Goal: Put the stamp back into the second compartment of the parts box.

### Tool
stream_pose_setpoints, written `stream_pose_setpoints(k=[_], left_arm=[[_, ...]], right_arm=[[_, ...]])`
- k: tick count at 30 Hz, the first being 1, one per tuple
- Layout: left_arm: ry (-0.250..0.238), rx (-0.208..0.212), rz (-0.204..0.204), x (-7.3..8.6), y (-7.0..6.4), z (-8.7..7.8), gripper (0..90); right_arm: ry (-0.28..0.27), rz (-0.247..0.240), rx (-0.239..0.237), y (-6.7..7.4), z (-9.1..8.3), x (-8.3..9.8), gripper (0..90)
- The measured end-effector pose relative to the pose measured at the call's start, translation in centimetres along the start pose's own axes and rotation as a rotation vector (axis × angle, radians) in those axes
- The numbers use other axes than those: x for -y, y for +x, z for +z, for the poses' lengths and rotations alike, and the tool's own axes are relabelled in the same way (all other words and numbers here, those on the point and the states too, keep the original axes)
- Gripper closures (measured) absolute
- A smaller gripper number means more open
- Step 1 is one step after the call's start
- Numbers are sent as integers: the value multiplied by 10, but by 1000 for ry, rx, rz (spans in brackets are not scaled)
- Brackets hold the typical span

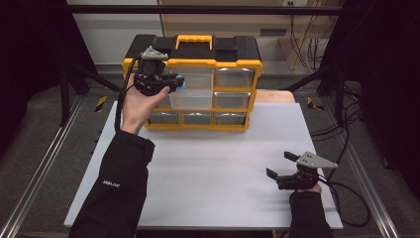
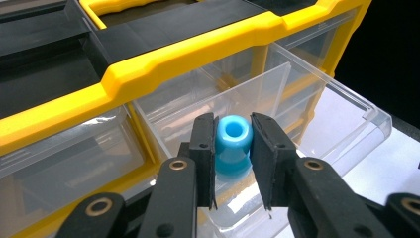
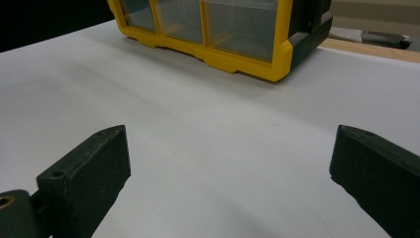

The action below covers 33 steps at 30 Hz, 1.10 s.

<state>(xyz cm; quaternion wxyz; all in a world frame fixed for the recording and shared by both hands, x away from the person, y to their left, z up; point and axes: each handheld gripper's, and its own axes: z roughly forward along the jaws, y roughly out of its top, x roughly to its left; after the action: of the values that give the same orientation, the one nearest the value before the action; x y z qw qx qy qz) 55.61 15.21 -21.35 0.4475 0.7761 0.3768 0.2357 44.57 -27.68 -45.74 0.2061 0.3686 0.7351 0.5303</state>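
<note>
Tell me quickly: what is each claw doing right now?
Left claw: closed on the blue bead, over the open clear drawer.
Right claw: open, holding nothing.

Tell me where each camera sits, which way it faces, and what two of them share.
High view: above the person's side, facing forward and down on the table; both forearms, left tongs and right tongs show.
Left gripper view: rides the left tongs, facing the open clear drawer; its jaws pinch a blue bead.
Right gripper view: low over the table, facing the organizer; its jaws stand apart.
Shared: all three show the yellow organizer.
</note>
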Motion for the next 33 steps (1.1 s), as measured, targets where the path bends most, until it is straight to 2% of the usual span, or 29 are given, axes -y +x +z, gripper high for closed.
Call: stream_pose_setpoints(k=[5, 13, 22, 23, 27, 31, 32, 33], left_arm=[[-47, -3, 5, 0, -1, -7, 574], [-143, 44, 24, 5, -1, -31, 350], [-202, 99, 26, 28, 3, -54, 76], [-202, 99, 26, 28, 3, -54, 66], [-218, 117, 25, 46, 7, -64, 18], [-238, 143, 18, 66, 8, -69, 15], [-238, 143, 18, 66, 8, -69, 15], [-239, 152, 17, 78, 9, -69, 15]], right_arm=[[0, -2, 1, 0, 0, 0, 26], [1, -5, 2, 0, 0, 0, 26], [6, -4, 0, 0, 1, 1, 26], [6, -4, 0, 0, 1, 1, 26], [6, -4, 1, 0, 1, 1, 26], [6, -4, 0, 0, 1, 1, 26], [6, -4, 0, 0, 1, 1, 26], [6, -4, 1, 0, 1, 1, 26]])
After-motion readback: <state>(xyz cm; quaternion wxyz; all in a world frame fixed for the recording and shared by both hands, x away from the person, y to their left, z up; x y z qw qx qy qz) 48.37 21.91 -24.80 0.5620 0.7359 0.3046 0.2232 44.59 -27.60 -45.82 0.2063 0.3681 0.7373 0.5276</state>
